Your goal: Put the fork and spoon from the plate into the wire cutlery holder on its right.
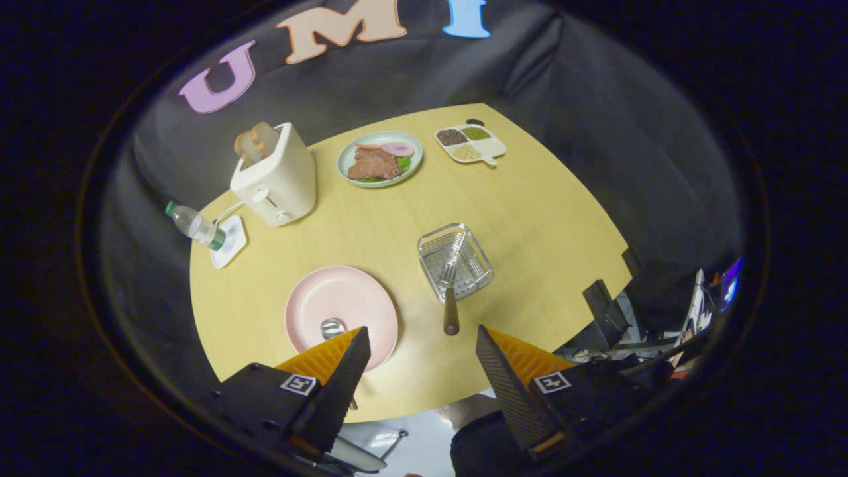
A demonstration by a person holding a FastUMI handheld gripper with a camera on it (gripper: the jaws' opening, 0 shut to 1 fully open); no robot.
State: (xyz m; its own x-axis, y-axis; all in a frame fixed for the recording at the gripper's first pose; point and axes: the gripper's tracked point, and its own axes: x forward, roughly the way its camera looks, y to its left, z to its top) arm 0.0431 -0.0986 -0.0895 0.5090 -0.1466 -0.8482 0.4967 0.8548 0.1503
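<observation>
Seen from left to right: a water bottle (194,226) and toaster (275,175) stand toward the table's (530,218) far left edge. Nearer, the pink plate (341,311) sits by the near edge, carrying the spoon (332,327), whose bowl shows just ahead of the left finger. Right of the plate, the wire cutlery holder (455,260) already contains the fork (450,298), tines inside, handle resting over its near rim. The gripper (421,354) hangs above the near edge, fingers spread wide and holding nothing. Judged from this, half the task remains: the spoon.
</observation>
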